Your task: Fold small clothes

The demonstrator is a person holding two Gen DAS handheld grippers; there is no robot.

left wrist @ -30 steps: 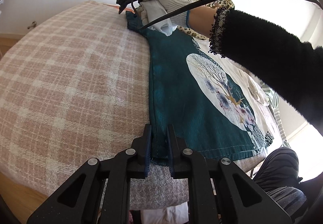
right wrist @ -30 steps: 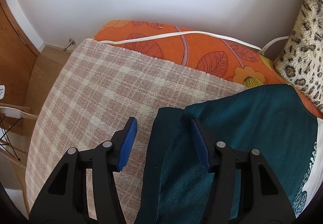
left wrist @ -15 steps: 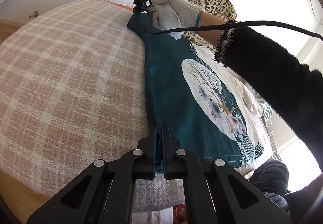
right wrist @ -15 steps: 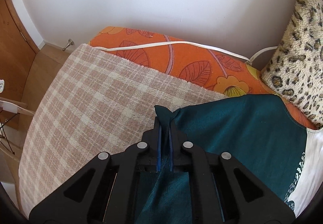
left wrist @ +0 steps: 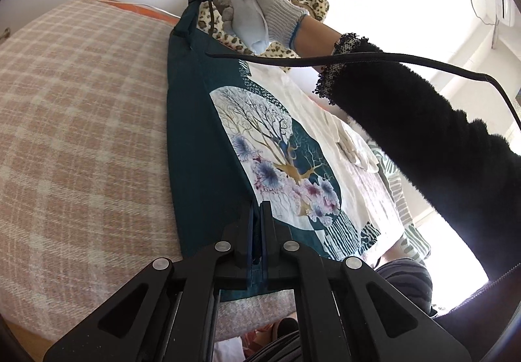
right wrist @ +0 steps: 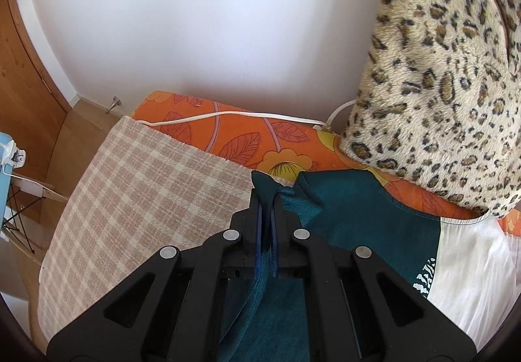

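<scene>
**— Where's the garment, and what have you got hold of?**

— The teal shirt (left wrist: 202, 147) lies on the plaid blanket (left wrist: 81, 134) over the bed, its tree print facing up. My left gripper (left wrist: 257, 215) has its jaws clamped on the near hem at the shirt's left edge. My right gripper (right wrist: 267, 209) has its jaws pinched on teal cloth at the far end, by the shoulder, just in front of the leopard cushion (right wrist: 439, 68). That whole left edge is raised off the blanket, stretched between my two grips.

— **So what makes this fold come out well?**

— I'd judge it's keeping that edge taut and both ends level, then carrying them rightward together so the crease runs straight down the shirt. If one hand leads, the fold skews across the print.

— **Anything to watch?**

— The black cable (left wrist: 358, 59) hangs across above the shirt, and it could drag on the cloth. A white garment (left wrist: 325, 121) lies under the shirt's right side; I shouldn't catch it. I'd set the edge down flat before letting go.
</scene>
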